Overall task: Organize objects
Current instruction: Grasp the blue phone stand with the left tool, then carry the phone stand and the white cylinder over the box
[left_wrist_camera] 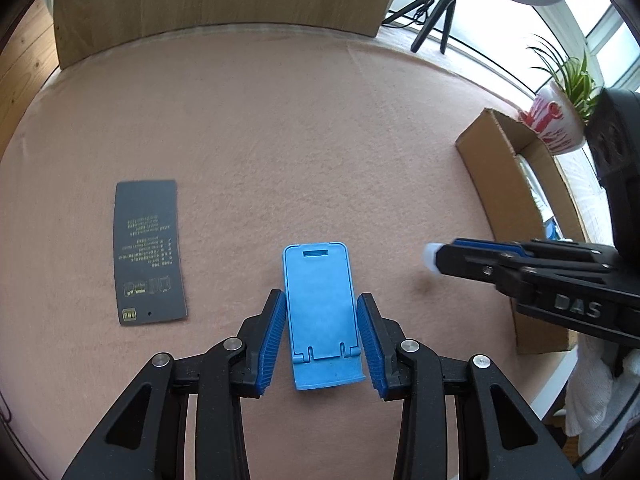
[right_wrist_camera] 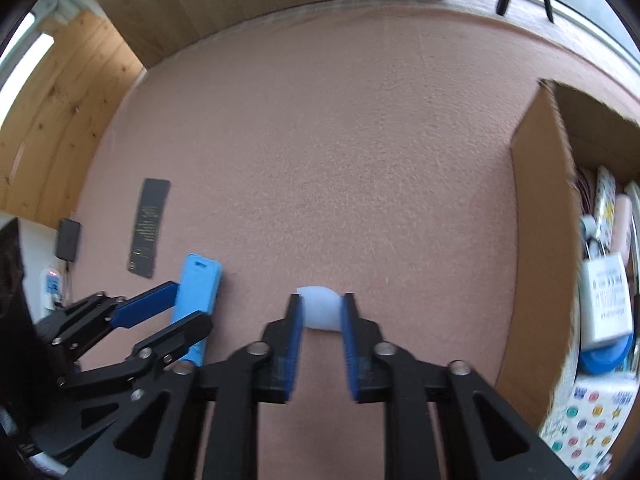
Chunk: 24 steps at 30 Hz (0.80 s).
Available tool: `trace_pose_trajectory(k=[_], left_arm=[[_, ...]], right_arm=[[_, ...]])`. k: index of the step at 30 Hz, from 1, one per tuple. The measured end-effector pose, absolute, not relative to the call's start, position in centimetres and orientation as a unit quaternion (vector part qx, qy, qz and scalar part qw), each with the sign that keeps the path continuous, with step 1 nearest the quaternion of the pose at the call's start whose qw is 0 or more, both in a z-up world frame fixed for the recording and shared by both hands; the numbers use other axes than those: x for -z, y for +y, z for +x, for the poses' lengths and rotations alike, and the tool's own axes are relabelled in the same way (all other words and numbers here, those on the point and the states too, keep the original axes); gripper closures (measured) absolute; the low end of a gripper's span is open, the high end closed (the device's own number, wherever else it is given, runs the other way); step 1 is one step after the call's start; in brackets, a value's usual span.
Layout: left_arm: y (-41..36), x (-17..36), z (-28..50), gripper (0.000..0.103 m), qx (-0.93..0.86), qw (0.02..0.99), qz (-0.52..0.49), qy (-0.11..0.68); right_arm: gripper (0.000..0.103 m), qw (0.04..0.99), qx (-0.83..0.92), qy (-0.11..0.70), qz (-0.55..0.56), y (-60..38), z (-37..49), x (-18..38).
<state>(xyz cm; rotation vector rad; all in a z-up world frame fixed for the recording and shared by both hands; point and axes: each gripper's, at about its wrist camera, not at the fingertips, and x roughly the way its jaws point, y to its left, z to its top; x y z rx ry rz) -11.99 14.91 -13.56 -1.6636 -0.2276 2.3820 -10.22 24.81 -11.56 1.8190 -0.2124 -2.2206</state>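
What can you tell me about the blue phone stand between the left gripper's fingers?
The blue phone stand looks like light blue plastic, a flat folded plate with rounded corners, a rectangular slot near its far end and a hinged lip at its near end. It lies on the pink felt mat, between the blue pads of the left gripper, which press on its long edges.

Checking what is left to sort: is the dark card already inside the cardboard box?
No, the dark card lies flat on the pink mat, far from the cardboard box.
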Motion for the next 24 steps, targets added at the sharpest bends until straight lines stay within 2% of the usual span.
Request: trace_pose_trajectory(k=[6, 14, 24], left_arm=[[15.9, 12.1, -12.5, 0.063, -0.816, 0.127, -0.558, -0.08], [18.8, 8.8, -13.2, 0.063, -0.827, 0.163, -0.533, -0.073], [25.8, 5.2, -15.8, 0.063, -0.831, 0.219, -0.508, -0.053]], right_arm=[[0.093, 0.137, 0.78, -0.121, 0.598, 27.6, -8.4, 9.1], [0.094, 0.136, 0.794, -0.194, 0.56, 32.8, -6.7, 5.8], [0.094, 0.096, 0.818, -0.223, 0.522, 38.8, -5.9, 3.0]])
